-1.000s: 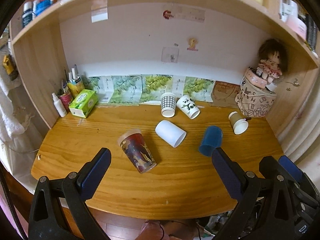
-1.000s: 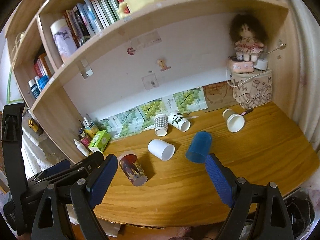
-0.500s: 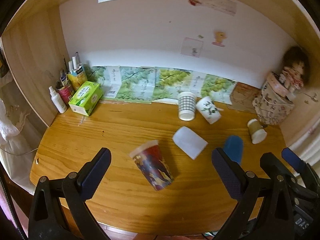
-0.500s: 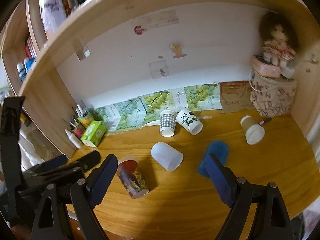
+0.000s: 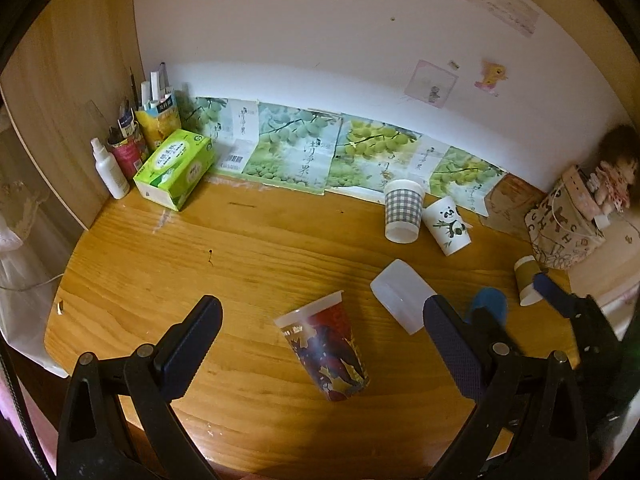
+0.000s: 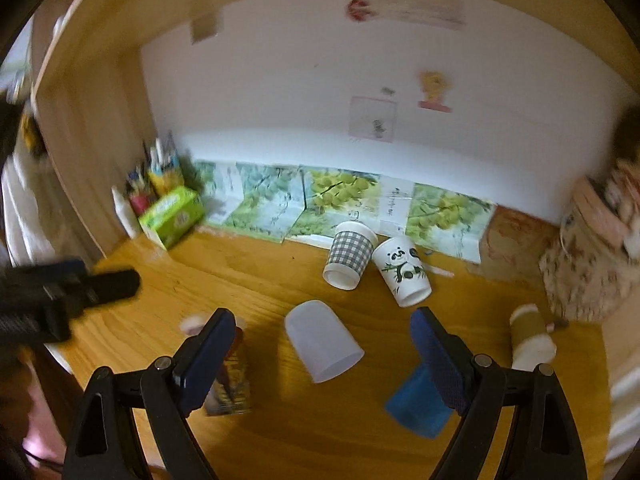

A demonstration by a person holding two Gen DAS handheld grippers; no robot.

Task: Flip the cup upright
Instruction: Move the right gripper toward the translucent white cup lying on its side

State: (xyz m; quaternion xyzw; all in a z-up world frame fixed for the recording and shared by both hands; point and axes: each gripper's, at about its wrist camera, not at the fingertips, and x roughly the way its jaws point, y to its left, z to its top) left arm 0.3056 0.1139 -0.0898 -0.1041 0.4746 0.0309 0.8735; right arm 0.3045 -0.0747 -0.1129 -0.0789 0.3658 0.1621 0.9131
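1. A wooden bench (image 5: 248,248) is seen set into an alcove, backed by a white wall with grape-print sheets (image 5: 296,152) propped along its foot.
2. The patterned cup (image 5: 326,350) is taken as the landmark: it is laid on its side near the front edge of the bench, mouth turned toward the back-left.
3. Just to its right, the white cup (image 5: 402,294) is found tipped over too; in the right wrist view its open mouth (image 6: 338,366) is turned forward.
4. Further right of the landmark, a blue cup (image 6: 420,402) is lying down, partly hidden by a claw finger.
5. Behind the landmark, a checked cup (image 5: 402,210) and a panda cup (image 5: 448,226) are seen touching, both rim-down against the sheets.
6. Far right, a brown cup (image 5: 526,280) is tipped beside a patterned bag (image 5: 562,232).
7. Far back-left, a green tissue box (image 5: 174,168) is parked.
8. The left claw (image 5: 322,322) is held spread wide above the landmark, gripping nothing.
9. The right claw (image 6: 322,330) is likewise spread, with the white cup framed between its fingers, untouched.
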